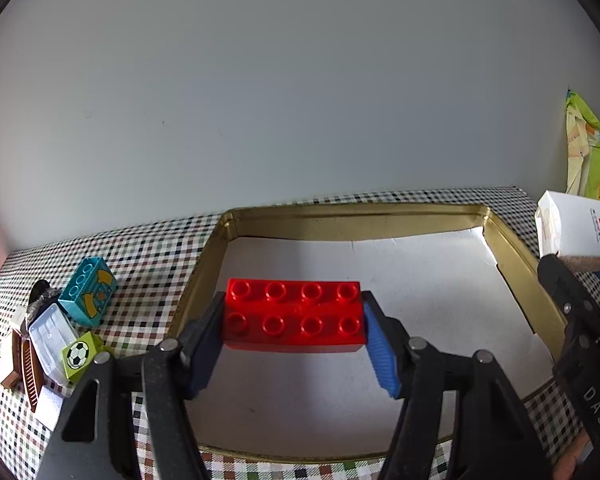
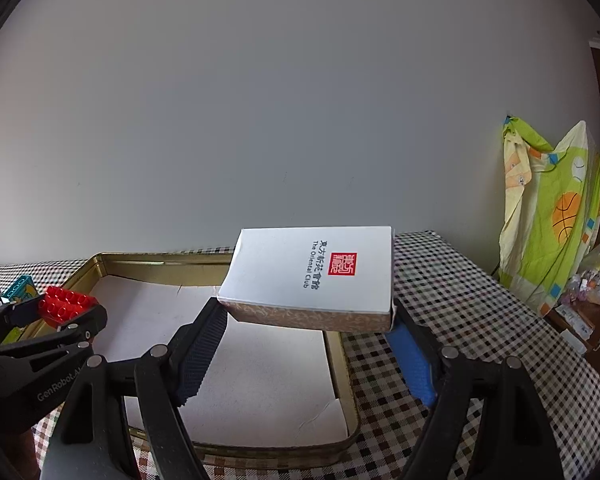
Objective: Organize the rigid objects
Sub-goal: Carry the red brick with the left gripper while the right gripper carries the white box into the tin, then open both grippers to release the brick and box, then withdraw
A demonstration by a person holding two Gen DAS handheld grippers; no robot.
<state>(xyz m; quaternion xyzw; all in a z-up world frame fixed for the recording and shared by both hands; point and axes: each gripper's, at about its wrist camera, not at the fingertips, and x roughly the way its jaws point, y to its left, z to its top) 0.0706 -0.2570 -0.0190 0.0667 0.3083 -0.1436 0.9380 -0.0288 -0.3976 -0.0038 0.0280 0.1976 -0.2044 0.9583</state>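
My left gripper (image 1: 294, 316) is shut on a red eight-stud brick (image 1: 294, 316) and holds it over the white paper lining of the gold tin tray (image 1: 340, 220). The brick also shows in the right wrist view (image 2: 66, 304). My right gripper (image 2: 306, 312) is shut on a white box (image 2: 312, 272) with a red seal and a patterned brown side, held above the tray's right rim (image 2: 340, 360). The box shows at the right edge of the left wrist view (image 1: 576, 232).
On the checked tablecloth (image 1: 148, 256) left of the tray lie a teal brick (image 1: 88, 296), a green football brick (image 1: 80, 354), a clear plastic case (image 1: 52, 338) and a brown comb-like piece (image 1: 30, 372). A green patterned cloth (image 2: 552, 208) hangs at the right.
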